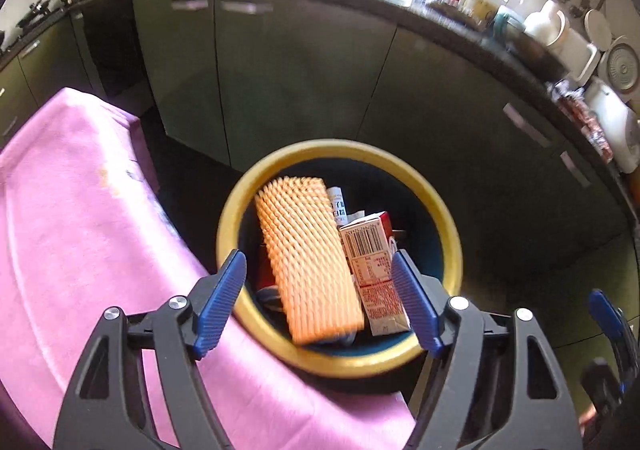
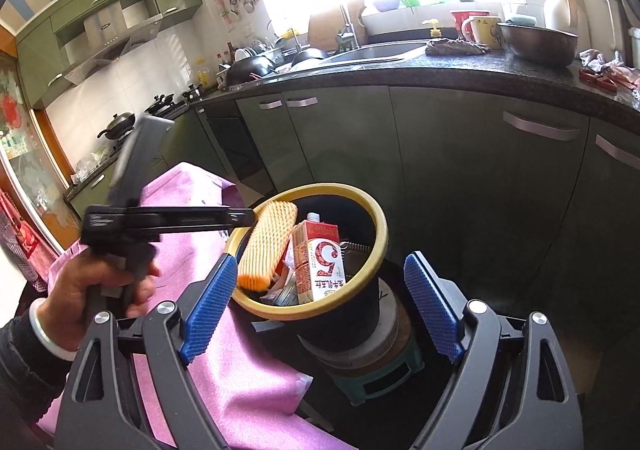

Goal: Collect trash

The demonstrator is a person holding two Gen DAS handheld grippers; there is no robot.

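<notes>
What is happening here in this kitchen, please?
A person is collecting trash with a hand-held gripper in each hand. The left hand-held gripper is open above the yellow-rimmed bin, and the orange foam net lies loose between its fingers, tilted into the bin beside a red carton. The right hand-held gripper is open and empty nearby. The bin stands next to a pink-covered table.

An orange foam net sleeve (image 1: 310,256) leans in the yellow-rimmed black bin (image 1: 448,226), beside a red-and-white carton (image 1: 370,250).
</notes>
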